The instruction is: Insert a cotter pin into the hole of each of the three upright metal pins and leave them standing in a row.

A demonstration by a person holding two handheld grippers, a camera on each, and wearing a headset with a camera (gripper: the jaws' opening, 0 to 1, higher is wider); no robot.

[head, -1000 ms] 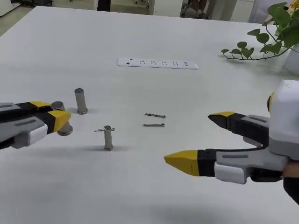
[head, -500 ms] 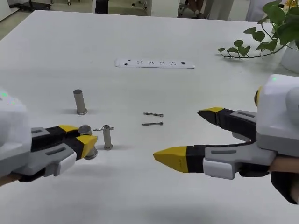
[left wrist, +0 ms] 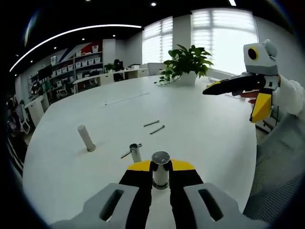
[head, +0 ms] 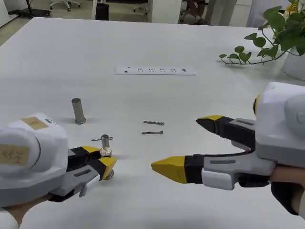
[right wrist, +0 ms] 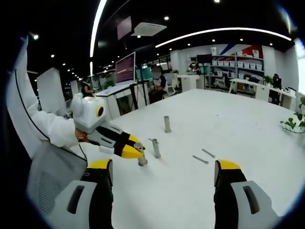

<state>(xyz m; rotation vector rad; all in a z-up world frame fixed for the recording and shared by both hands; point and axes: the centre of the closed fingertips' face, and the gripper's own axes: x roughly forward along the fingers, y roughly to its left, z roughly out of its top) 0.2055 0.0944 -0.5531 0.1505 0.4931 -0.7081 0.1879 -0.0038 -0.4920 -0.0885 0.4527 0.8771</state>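
My left gripper point(head: 98, 161) point(left wrist: 160, 166) is shut on an upright metal pin point(left wrist: 160, 175) point(head: 105, 151), whose base sits at or just above the white table point(head: 143, 200). Just behind it stands a second pin point(head: 105, 141) point(left wrist: 136, 152) with a cotter pin point(head: 99, 139) through its hole. A third, bare pin point(head: 78, 110) point(left wrist: 86, 138) point(right wrist: 167, 124) stands further back left. Two loose cotter pins point(head: 153, 122) point(head: 152, 132) lie flat mid-table. My right gripper point(head: 182, 144) point(right wrist: 163, 167) hovers open to their right, holding nothing.
A white power strip point(head: 155, 70) lies across the far middle of the table. A potted plant point(head: 279, 28) stands at the far right corner. Desks, shelves and chairs stand in the office beyond the table.
My left gripper has carried its pin rightward and nearer to me, ending beside the pin with the cotter. The right gripper stays open in much the same place.
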